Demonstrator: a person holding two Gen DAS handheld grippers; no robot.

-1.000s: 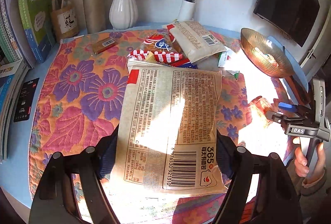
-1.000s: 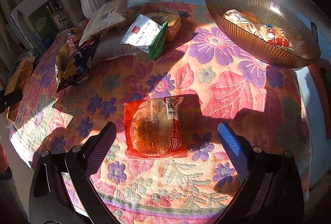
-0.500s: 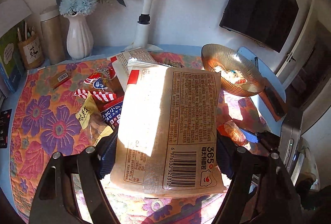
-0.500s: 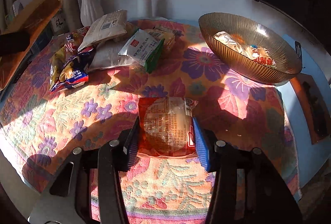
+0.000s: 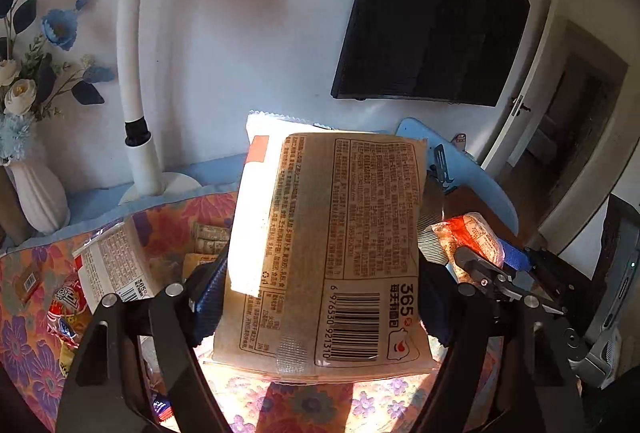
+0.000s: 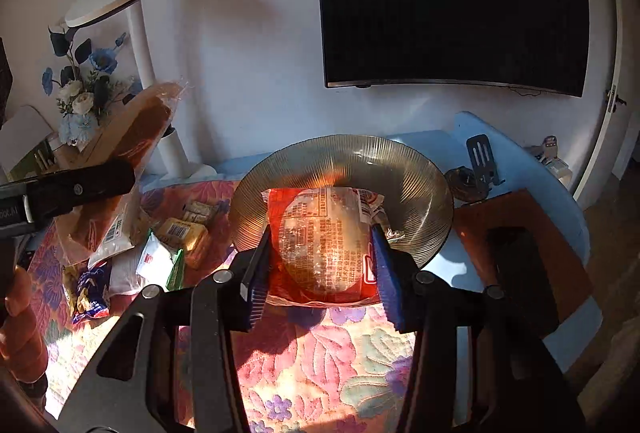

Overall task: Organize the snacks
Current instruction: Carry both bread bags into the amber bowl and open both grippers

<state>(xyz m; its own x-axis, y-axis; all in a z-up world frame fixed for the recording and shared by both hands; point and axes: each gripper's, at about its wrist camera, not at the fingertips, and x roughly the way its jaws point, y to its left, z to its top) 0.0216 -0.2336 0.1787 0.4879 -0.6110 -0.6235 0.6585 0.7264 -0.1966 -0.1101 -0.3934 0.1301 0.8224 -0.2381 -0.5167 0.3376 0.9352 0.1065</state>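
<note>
My left gripper is shut on a large beige bread bag with a barcode, held up off the flowered tablecloth. The right gripper is shut on a small red bun packet, raised in front of the ribbed amber bowl. Seen from the left wrist, the right gripper carries that red packet just right of the bread bag. In the right wrist view, the left gripper's finger and the bread bag show at the left. The bowl holds other packets, mostly hidden.
Loose snack packets lie in a heap left of the bowl. A white lamp and a vase of blue flowers stand at the back. A dark screen hangs on the wall. A brown mat lies right of the bowl.
The right gripper shut on the red bun packet and lifted it toward the bowl. The left gripper rose and swung right with the bread bag.
</note>
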